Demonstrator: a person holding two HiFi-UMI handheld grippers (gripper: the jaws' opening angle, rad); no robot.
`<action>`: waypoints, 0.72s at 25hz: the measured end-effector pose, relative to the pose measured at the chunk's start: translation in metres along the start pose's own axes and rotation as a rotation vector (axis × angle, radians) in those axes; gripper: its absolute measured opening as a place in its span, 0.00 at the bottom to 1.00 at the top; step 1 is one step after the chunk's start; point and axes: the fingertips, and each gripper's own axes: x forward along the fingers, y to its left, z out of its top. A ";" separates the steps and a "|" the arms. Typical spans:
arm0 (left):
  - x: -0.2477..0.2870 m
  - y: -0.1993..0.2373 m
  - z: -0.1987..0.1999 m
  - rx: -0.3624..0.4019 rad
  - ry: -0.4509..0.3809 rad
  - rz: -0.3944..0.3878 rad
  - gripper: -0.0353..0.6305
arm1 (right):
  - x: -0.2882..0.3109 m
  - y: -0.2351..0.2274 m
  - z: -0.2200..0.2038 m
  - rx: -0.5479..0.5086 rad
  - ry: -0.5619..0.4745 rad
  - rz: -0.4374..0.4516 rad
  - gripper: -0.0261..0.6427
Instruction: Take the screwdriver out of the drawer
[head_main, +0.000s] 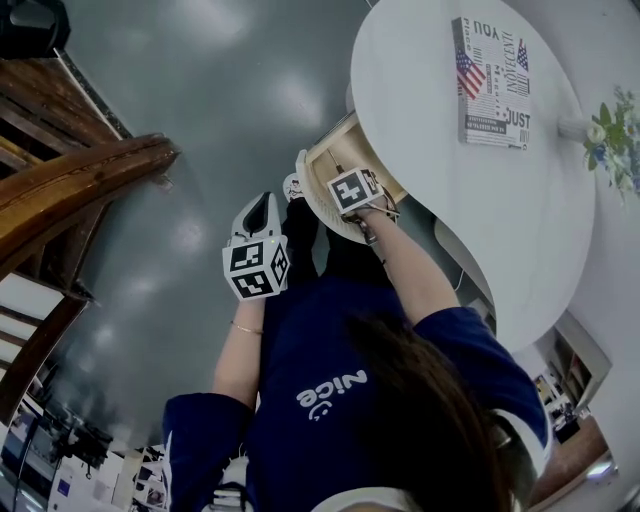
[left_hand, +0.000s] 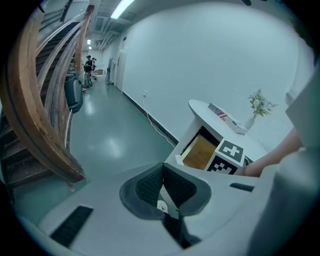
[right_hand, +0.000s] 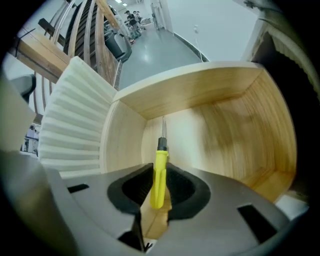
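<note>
- Between the jaws of the right gripper (right_hand: 158, 186), the screwdriver (right_hand: 160, 162) is pinched by its yellow handle, with its shaft pointing down.
- Around it rise the wooden walls of the open drawer (right_hand: 225, 130), which juts from a white table (head_main: 430, 110).
- Off to the side, the left gripper (left_hand: 162, 181) hangs over the grey floor (left_hand: 100, 140) with its jaws pressed together on nothing.

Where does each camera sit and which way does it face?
Head view: on the head, steeply down at drawer and white table; arms, hair show.
Left gripper view: on left gripper, jaws shut, facing floor and drawer; a forearm shows.
Right gripper view: on right gripper, down into drawer, gripping screwdriver; no body.
All share the drawer.
</note>
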 end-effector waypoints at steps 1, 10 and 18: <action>0.000 -0.001 0.001 0.005 0.000 -0.003 0.06 | -0.003 0.001 -0.001 -0.009 -0.004 -0.002 0.17; -0.004 -0.008 0.011 0.055 -0.015 -0.040 0.06 | -0.036 0.007 0.000 0.027 -0.092 -0.015 0.17; -0.003 -0.021 0.015 0.105 -0.012 -0.084 0.06 | -0.076 0.016 0.010 0.023 -0.201 -0.006 0.17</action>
